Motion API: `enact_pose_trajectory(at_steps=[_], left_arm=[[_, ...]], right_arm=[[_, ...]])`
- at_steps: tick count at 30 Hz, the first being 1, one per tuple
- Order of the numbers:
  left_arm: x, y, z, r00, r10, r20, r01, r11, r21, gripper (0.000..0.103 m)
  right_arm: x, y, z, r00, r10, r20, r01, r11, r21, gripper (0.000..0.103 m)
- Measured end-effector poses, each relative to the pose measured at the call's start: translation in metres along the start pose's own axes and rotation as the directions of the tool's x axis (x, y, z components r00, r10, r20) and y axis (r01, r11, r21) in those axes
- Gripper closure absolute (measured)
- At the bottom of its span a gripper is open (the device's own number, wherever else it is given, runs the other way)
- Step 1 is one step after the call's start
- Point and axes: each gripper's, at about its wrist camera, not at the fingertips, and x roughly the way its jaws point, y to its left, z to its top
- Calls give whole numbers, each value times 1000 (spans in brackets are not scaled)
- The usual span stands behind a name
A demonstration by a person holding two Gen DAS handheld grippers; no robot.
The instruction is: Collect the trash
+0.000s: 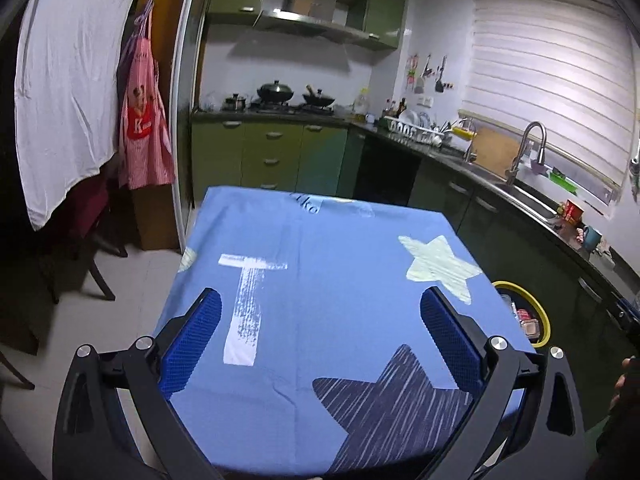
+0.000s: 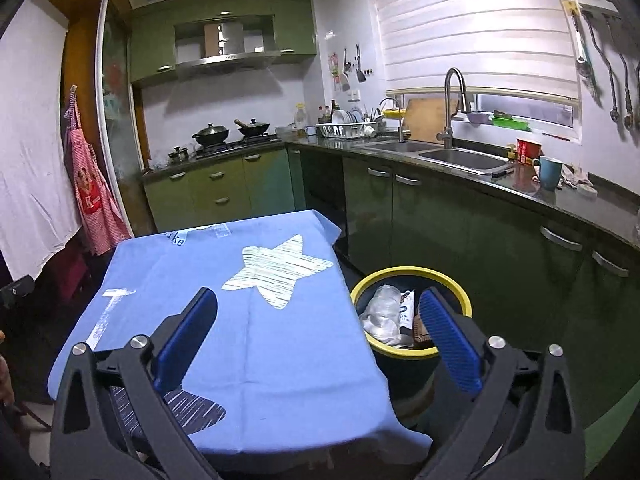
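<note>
A dark trash bin with a yellow rim (image 2: 412, 274) stands on the floor at the table's right side; it also shows in the left wrist view (image 1: 542, 312). Inside lie a crumpled clear plastic piece (image 2: 382, 314), a white wrapper (image 2: 406, 308) and a brown item (image 2: 422, 330). My left gripper (image 1: 322, 300) is open and empty above the blue star-print tablecloth (image 1: 320, 280). My right gripper (image 2: 318, 304) is open and empty, held above the table's right edge with its right finger (image 2: 448, 336) over the bin.
The table with its blue cloth (image 2: 224, 320) fills the foreground. Green cabinets (image 2: 460, 220) and a dark counter with a sink (image 2: 460, 158), a blue mug (image 2: 549, 172) and a red cup (image 2: 527, 150) run along the right. A stove with pans (image 2: 232, 132) is at the back; a chair (image 1: 92, 240) is at the left.
</note>
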Motion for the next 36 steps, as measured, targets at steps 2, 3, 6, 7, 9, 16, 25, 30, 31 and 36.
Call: enact_pose_trajectory(at_steps=[2, 3, 6, 7, 9, 16, 25, 30, 31, 36], left_arm=[[-4, -3, 0, 1000, -7, 5, 7, 1000, 9, 5], [-5, -5, 0, 1000, -14, 4, 14, 1000, 13, 5], [-5, -9, 1, 1000, -28, -5, 28, 999, 19, 5], [-5, -10, 1, 1000, -28, -11, 28, 999, 21, 5], [-2, -11, 1, 999, -28, -19, 28, 999, 20, 5], [1, -7, 3, 999, -32, -27, 32, 999, 14, 5], [2, -9, 2, 999, -40, -35, 41, 999, 21, 5], [-1, -11, 3, 999, -41, -26, 42, 998, 37, 5], [-1, -11, 4, 999, -42, -25, 43, 998, 37, 5], [-2, -12, 3, 999, -35, -20, 35, 998, 43, 5]], right_arm=[[-3, 2, 0, 1000, -2, 8, 2, 1000, -5, 7], [-4, 2, 1, 1000, -4, 12, 4, 1000, -9, 7], [-7, 5, 1, 1000, -7, 20, 7, 1000, -16, 7], [-7, 7, 2, 1000, -6, 21, 6, 1000, -20, 7], [-7, 9, 2, 1000, 1, 21, -1, 1000, -25, 7], [-4, 11, 2, 1000, 2, 16, -1, 999, -37, 7], [-4, 13, 0, 1000, 2, 18, -1, 999, -43, 7], [-4, 14, -1, 1000, 4, 18, -3, 999, -49, 7], [-4, 14, -1, 1000, 4, 17, -3, 999, -49, 7], [-4, 14, -1, 1000, 5, 15, -4, 999, -48, 7]])
